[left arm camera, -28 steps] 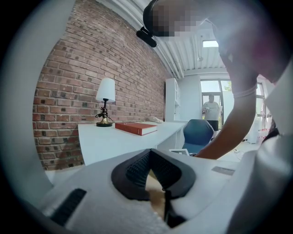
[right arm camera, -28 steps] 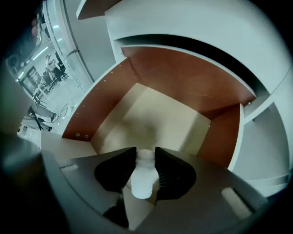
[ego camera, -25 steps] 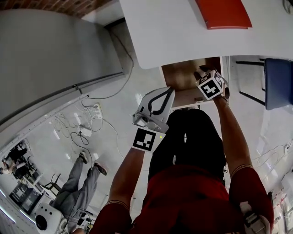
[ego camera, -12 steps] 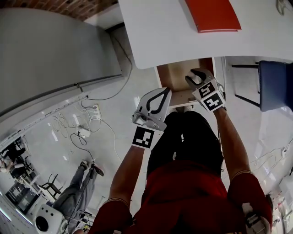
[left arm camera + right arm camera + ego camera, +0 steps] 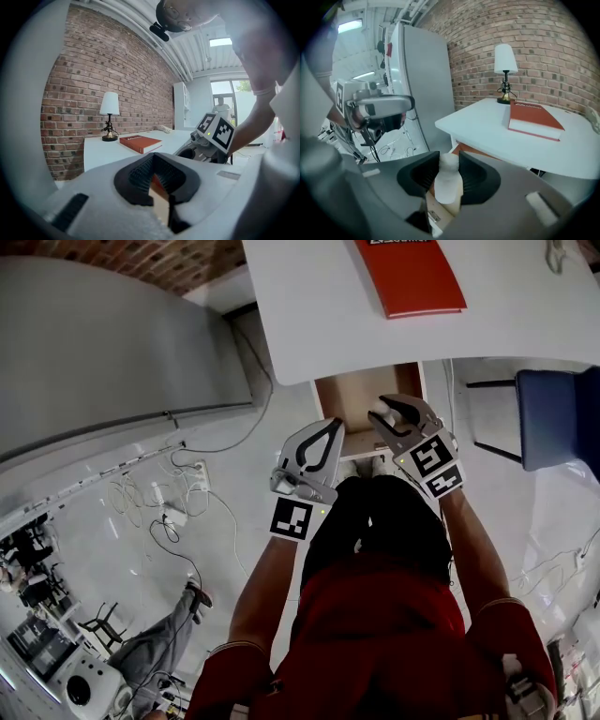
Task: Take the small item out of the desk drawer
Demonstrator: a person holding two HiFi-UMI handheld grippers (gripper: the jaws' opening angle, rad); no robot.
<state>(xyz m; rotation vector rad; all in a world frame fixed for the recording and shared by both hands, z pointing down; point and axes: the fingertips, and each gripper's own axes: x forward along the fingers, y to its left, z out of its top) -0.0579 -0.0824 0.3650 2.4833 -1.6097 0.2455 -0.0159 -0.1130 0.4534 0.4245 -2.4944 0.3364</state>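
Head view: two claws up, left claw (image 5: pixel 330 424) and right claw (image 5: pixel 392 414), at one open drawer (image 5: pixel 352 395) under the white desk (image 5: pixel 319 306), which carries one red book (image 5: pixel 410 276).

Left gripper view: left claw is pinched together and empty. One lamp (image 5: pixel 109 117) stands on the desk.

Right gripper view: right claw clamps the one small white bottle (image 5: pixel 448 183), just above the drawer.

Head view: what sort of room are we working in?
Probably an office-like lab: a white desk with a red book and lamp against a brick wall, loose cables across the floor.
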